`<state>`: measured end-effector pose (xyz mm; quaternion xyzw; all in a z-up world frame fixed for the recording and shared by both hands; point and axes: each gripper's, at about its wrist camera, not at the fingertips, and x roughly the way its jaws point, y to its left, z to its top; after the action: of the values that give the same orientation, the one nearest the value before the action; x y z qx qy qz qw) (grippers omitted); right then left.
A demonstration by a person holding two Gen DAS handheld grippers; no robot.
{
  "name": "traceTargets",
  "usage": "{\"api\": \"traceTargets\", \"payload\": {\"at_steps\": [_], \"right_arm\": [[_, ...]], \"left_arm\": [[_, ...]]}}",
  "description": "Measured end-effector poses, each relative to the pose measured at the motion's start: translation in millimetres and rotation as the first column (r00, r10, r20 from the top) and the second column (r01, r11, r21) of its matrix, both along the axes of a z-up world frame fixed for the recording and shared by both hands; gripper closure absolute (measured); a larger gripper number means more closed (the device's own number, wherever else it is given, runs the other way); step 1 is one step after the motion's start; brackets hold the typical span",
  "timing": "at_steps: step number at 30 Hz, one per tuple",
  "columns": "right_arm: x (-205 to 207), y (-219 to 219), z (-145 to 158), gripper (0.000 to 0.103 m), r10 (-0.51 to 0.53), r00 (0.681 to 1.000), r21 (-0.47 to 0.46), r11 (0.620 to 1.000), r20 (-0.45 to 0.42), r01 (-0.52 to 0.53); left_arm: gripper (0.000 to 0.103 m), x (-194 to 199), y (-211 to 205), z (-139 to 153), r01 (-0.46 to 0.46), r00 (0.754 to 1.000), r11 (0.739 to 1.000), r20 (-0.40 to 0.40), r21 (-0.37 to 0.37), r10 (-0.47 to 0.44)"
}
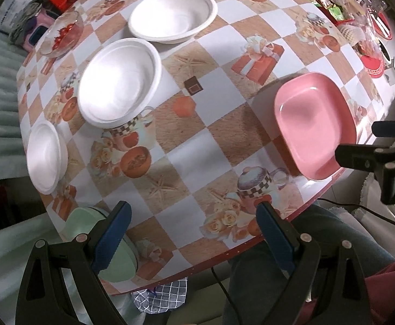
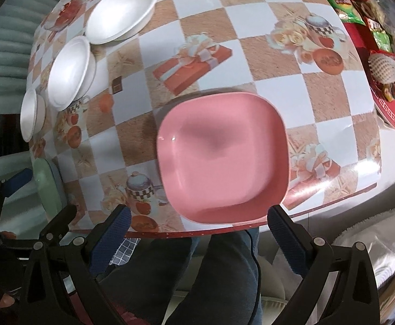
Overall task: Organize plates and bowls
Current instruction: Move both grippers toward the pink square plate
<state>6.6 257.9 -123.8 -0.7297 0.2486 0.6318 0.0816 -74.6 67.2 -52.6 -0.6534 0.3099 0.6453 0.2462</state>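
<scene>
A pink square plate [image 2: 221, 157] lies at the table's near edge, also in the left wrist view as the pink plate [image 1: 313, 124] on the right. My right gripper [image 2: 200, 233] hovers open just short of it, with nothing between its fingers. Three white bowls stand in a row on the left: a large bowl [image 1: 173, 13], a middle bowl [image 1: 118, 84] and a small bowl [image 1: 45, 157]. A pale green plate [image 1: 110, 249] sits at the near left edge, under my open left gripper [image 1: 192, 227], whose left finger [image 1: 110, 238] overlaps it.
The table [image 1: 186, 146] has a checkered cloth with printed gifts and teapots. A glass bowl of red fruit [image 1: 62, 33] stands at the far left. Snack packets and a red tray [image 2: 381, 86] crowd the right side. A person's legs in jeans [image 2: 224, 276] are below the edge.
</scene>
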Motion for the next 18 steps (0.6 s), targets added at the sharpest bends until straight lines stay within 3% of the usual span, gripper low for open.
{"api": "traceTargets", "payload": {"at_steps": [18], "right_arm": [[28,45,-27,0.002,-0.111,0.989,-0.011,0.994,0.095,0.112]], "left_arm": [[0.008,-2,33,-22,-0.037,0.993,0.999,0.108,0.005,0.037]]}}
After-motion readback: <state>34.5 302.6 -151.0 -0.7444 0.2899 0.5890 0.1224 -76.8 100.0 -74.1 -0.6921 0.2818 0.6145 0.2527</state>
